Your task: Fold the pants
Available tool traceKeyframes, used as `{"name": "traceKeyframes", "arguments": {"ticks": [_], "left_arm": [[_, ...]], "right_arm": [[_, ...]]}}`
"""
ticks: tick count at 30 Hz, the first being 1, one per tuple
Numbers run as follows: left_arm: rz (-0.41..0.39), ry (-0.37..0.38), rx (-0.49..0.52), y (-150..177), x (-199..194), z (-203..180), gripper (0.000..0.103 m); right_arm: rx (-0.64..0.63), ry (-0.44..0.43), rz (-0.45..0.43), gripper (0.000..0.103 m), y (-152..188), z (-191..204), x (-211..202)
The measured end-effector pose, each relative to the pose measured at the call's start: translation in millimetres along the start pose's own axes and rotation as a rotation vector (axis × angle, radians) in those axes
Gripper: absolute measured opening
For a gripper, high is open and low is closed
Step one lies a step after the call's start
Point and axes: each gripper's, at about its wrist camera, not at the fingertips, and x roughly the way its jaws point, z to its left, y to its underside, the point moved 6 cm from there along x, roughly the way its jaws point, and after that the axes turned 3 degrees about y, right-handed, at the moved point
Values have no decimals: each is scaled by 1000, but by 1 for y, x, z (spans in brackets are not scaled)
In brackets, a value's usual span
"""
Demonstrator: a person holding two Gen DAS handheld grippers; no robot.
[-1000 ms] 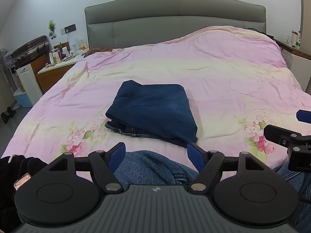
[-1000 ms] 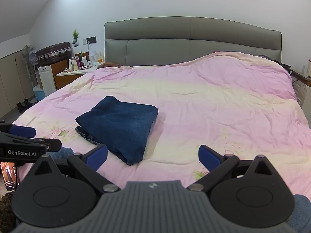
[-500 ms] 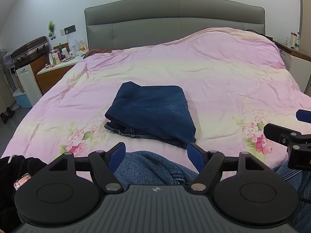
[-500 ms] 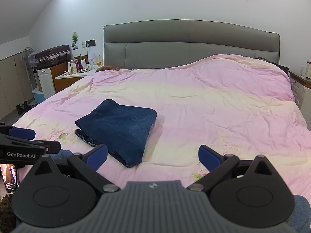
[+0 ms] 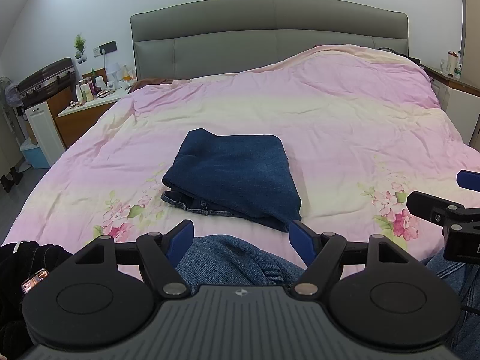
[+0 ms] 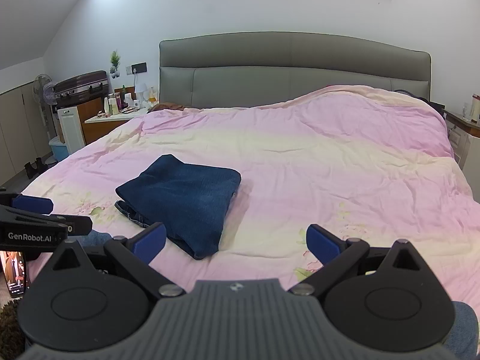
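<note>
**A:** Pants-wise, what's being held right now? Anything?

**B:** nope. Jaws of the left gripper [image 5: 241, 240] are being kept spread, nothing between them; same for the right gripper [image 6: 235, 240]. The pants [image 5: 232, 178] are lying as a compact folded bundle on the pink duvet [image 5: 345, 126], apart from both grippers.

**A:** so folding's looking basically done?

**B:** judging by that, yes, maybe a hem being left sticking out at the near-left edge. Only writing being shown: "GenRobot.AI" on the left gripper's side.
</note>
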Motion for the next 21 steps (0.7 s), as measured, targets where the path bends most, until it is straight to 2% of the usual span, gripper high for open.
{"name": "traceKeyframes", "arguments": {"ticks": [21], "left_arm": [[-23, 0, -5, -3, -6, 6, 85]], "right_arm": [[2, 1, -2, 96, 1, -1, -1]]}}
